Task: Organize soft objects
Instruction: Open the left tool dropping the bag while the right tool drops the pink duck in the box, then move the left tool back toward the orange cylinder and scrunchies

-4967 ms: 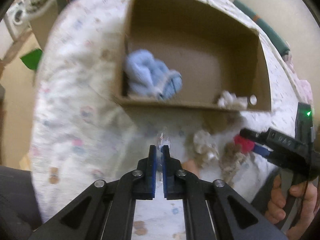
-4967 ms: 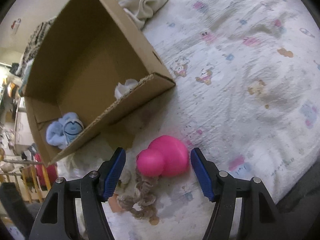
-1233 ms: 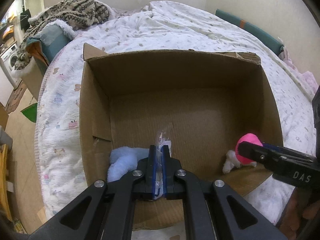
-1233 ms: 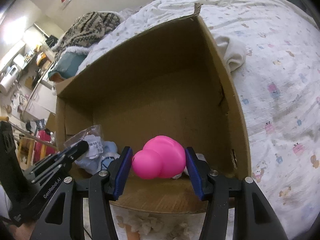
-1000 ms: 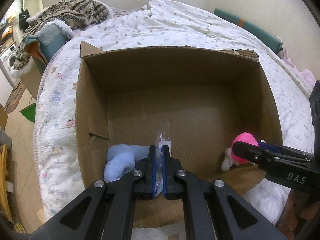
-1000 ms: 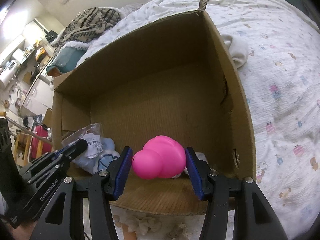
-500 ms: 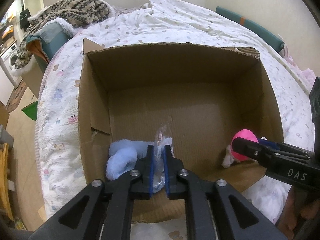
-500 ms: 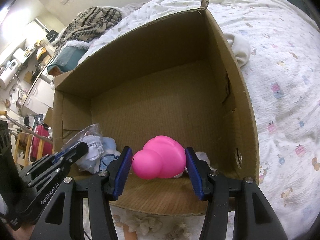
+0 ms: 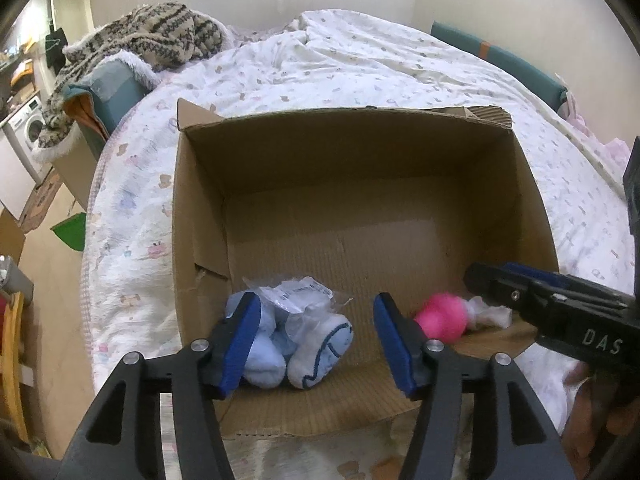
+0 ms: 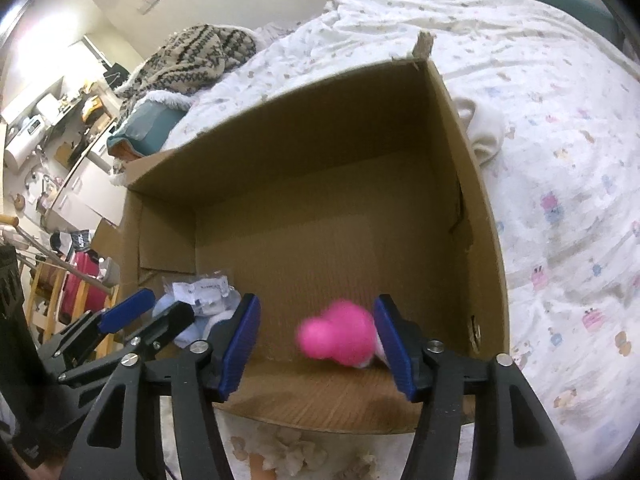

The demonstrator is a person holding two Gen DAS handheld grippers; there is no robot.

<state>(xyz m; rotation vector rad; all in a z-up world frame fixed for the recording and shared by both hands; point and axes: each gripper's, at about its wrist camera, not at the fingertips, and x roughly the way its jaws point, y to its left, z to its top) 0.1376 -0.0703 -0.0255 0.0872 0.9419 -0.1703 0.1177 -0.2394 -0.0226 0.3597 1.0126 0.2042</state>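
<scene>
An open cardboard box (image 9: 360,152) sits on the bed; it also shows in the right wrist view (image 10: 476,184). My left gripper (image 9: 316,340) is open over the box's near left corner, above a clear plastic bag of socks (image 9: 296,300) lying on a light blue plush (image 9: 260,352). My right gripper (image 10: 316,340) is open; the pink squishy toy (image 10: 340,338) is blurred between its fingers, free of them, beside a white soft thing (image 9: 488,314). The pink toy (image 9: 440,318) lies on the box floor at right.
The bed has a white printed quilt (image 9: 360,64). A patterned knit blanket (image 9: 152,36) lies at its far left. A cream cloth (image 10: 484,128) sits outside the box's right wall. Beige soft pieces (image 10: 296,452) lie on the bed in front of the box.
Both grippers have opened. The plastic bag of socks dropped from the left gripper onto the blue plush. The pink toy left the right gripper and fell into the box.
</scene>
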